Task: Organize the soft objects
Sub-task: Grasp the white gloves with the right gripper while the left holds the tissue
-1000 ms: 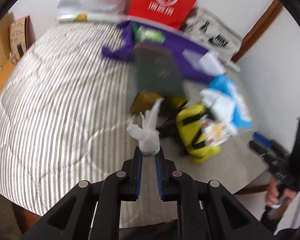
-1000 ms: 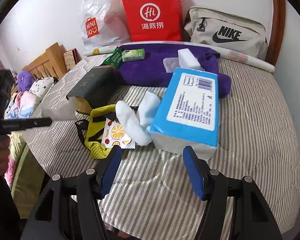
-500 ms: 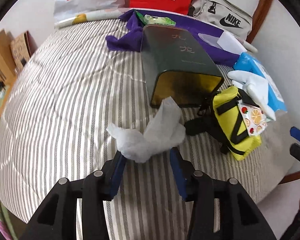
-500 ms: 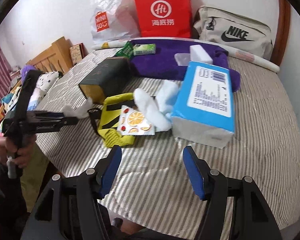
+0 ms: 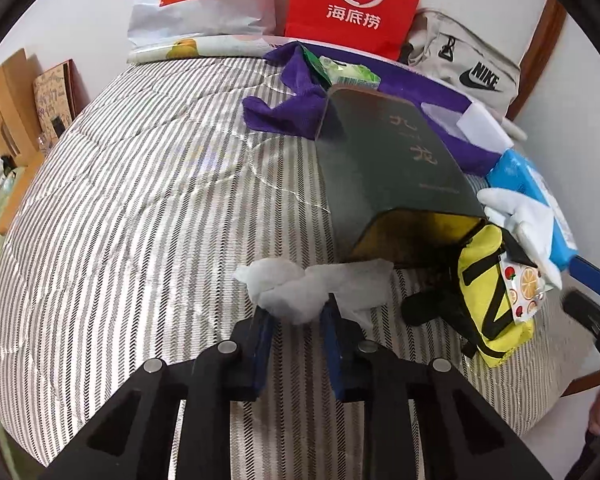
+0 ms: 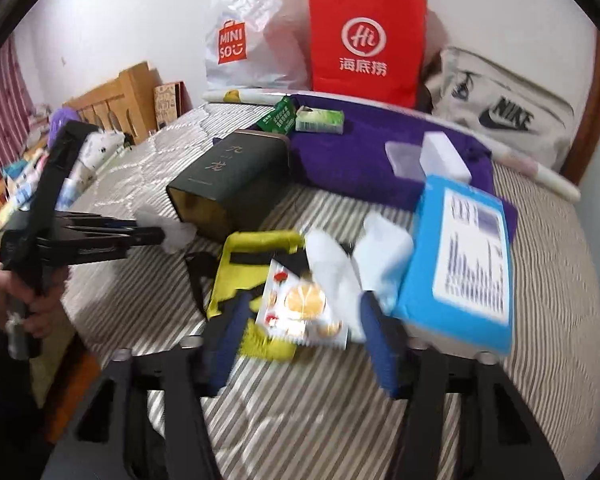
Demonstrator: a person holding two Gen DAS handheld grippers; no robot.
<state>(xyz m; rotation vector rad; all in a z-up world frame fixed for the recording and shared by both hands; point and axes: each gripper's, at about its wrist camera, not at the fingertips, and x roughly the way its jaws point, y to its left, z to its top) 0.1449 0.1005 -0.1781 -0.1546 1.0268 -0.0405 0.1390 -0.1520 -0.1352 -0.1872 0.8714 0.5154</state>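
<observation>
The left gripper is closing on the crumpled white tissue wad lying at the open end of the dark green box; squeeze it firmly, then push it straight inside. The right gripper is closing, empty, above the fruit-printed packet.

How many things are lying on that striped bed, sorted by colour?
White: 4, crumpled tissue, sock pair, foam block, fruit-print packet
Green: 3, dark box, two small packs
Purple: 1, towel
Blue: 1, tissue pack
Yellow: 1, pouch
Clear: 1, small case
Total: 11
</observation>
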